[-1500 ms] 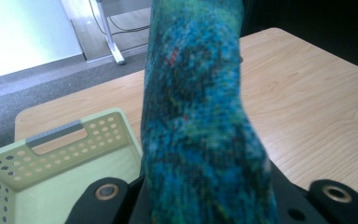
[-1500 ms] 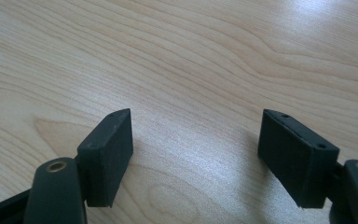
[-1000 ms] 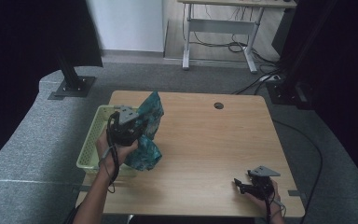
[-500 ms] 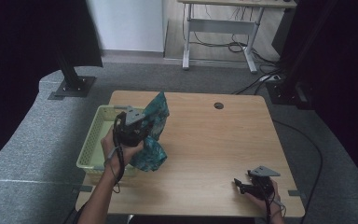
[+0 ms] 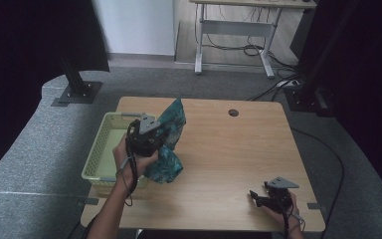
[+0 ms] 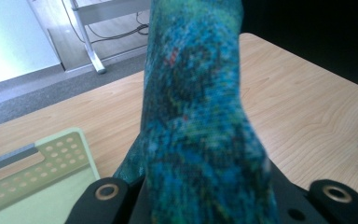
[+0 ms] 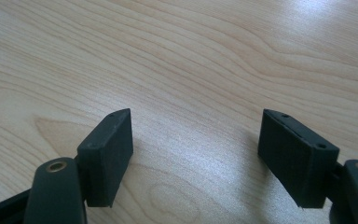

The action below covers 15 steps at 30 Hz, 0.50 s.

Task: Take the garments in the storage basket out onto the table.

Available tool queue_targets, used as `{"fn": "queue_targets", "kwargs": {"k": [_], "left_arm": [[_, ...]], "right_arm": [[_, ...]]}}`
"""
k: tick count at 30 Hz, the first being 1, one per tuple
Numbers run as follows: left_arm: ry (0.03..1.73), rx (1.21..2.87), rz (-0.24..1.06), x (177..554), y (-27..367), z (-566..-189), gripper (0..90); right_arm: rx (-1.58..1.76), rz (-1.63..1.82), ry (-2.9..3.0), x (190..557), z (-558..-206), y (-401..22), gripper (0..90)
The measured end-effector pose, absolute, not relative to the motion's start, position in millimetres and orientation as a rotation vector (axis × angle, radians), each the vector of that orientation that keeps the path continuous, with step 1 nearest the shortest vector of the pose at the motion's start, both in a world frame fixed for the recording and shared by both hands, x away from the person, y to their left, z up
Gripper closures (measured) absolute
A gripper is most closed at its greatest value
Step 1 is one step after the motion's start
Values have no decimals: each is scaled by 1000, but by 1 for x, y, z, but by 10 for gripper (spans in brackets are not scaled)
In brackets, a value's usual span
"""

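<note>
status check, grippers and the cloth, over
Left gripper shut on teal cloth, lifted beside the basket. Right gripper open, empty, low over table. Nothing in the way.

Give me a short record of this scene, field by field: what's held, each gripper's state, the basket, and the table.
held item: blue-green patterned cloth, lifted, hanging from the left gripper
left gripper state: shut on the cloth, above the table beside the basket
right gripper state: open, nothing between the jaws, low over bare wood at the table's near right corner
basket: pale yellow-green perforated plastic basket at the table's left edge
table: light wooden table with a round cable hole near the far edge
</note>
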<state>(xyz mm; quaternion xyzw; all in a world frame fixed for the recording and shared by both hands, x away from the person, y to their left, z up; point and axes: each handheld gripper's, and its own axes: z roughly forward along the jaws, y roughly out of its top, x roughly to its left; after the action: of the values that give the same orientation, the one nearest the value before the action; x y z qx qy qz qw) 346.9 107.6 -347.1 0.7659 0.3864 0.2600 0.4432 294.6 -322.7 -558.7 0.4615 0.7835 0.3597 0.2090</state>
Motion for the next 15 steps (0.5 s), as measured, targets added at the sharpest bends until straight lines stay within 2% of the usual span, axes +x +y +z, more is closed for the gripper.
{"fn": "queue_targets", "kwargs": {"k": [15], "left_arm": [[932, 1910, 624, 347, 93, -348, 872]], "right_arm": [[1284, 1001, 2180, 295, -559, -323, 253]]}}
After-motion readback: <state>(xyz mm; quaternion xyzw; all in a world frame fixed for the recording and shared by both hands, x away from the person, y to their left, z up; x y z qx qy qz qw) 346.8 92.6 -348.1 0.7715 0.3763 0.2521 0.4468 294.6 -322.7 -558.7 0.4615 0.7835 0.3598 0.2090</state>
